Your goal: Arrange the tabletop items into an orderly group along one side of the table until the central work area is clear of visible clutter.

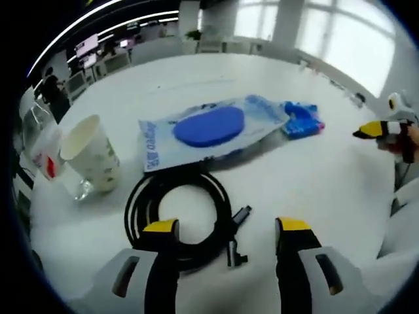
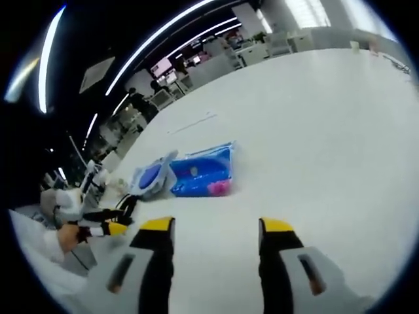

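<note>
Left claw (image 1: 227, 226) spread over coiled cable (image 1: 178, 219), right claw (image 2: 212, 224) spread near blue packet (image 2: 201, 173)

A white table (image 1: 196, 72) stands beneath bright windows (image 1: 340, 33) and ceiling light strips (image 2: 157, 46).

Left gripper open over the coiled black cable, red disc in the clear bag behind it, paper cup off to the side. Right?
One error: the disc in the clear bag is blue, as the left gripper view shows. The left gripper is open over the cable; the paper cup sits aside.
</note>
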